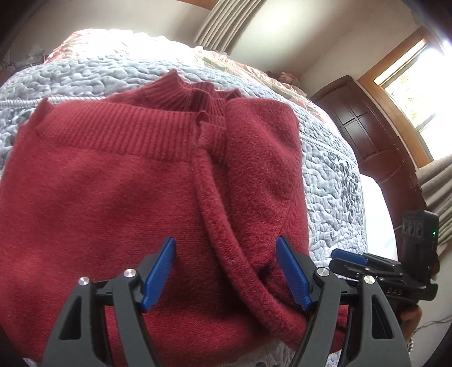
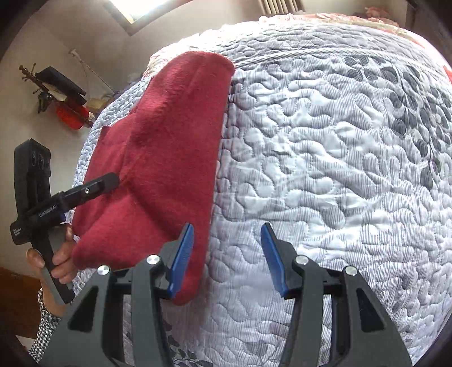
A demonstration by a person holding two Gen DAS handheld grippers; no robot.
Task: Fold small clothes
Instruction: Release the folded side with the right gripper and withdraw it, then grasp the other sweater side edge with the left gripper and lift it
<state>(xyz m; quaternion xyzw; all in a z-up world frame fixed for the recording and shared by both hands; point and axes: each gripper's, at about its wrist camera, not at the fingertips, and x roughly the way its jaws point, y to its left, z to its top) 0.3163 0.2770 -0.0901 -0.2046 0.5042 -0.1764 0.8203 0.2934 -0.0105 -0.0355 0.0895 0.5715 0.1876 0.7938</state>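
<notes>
Sweater (image 1: 118,180): dark red knit, lying folded on the bed — ribbed hem turned up toward the collar, collar ribs peeking out behind it.
Sweater fold: a thick rolled edge curves down the middle in the left wrist view, with a second layer lapped over on the right side.
Sweater from the right: in the right wrist view it shows as a long red slab (image 2: 158,158), its near corner reaching down beside the right tool's left pad.
Quilt (image 1: 330,180): pale grey-blue, stitched in pebbly swirls, with a darker leaf print in patches; it covers the bed under the sweater.
Left tool (image 1: 226,271): jaws spread wide, blue pads apart, nothing between them — it hovers over the near part of the sweater, the rolled edge running between the pads.
Left tool seen from the right (image 2: 108,180): its black tip sits at the sweater's left edge; contact cannot be told.
Hand (image 2: 60,261): wrapped around the left tool's black handle, a checked sleeve below it.
Right tool (image 2: 227,261): jaws wide as well, empty, poised over bare quilt just right of the sweater.
Right tool seen from the left (image 1: 350,258): low beside the sweater's right edge.
Room: a curtain (image 1: 223,25) hangs behind the bed, a dark wooden cabinet (image 1: 364,124) stands to the right, and a bright window (image 1: 418,84) is beyond it.
</notes>
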